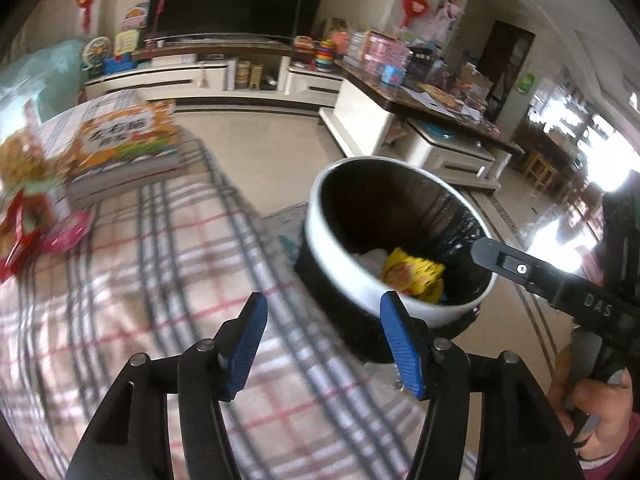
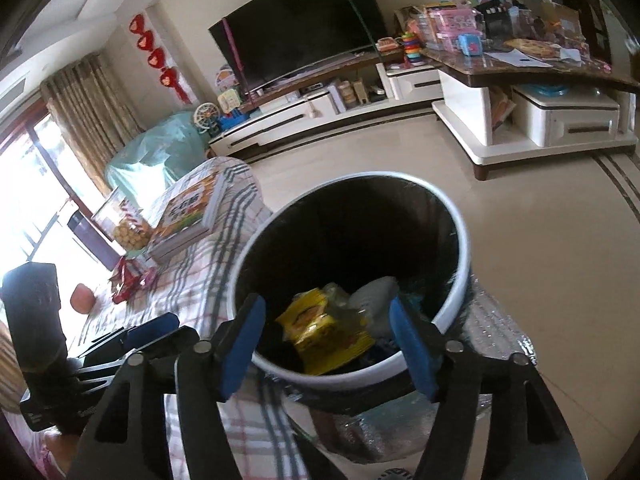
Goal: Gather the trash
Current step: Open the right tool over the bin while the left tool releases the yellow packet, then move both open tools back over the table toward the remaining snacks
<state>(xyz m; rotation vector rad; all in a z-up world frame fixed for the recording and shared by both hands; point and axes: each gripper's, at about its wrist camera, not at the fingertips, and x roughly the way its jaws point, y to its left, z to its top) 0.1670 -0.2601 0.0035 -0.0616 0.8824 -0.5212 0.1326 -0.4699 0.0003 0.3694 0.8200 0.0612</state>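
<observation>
Right wrist: yellow crinkled wrapper (image 2: 320, 330) lying slantwise in round white bin (image 2: 460, 248); right hand-held gripper (image 2: 326, 344) spread, empty; left hand-held gripper (image 1: 322, 344) likewise.

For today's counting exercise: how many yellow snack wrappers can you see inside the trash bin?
1. The yellow wrapper lies at the bottom of the trash bin, beside crumpled white paper. More wrappers may be hidden beneath the rubbish.
</observation>
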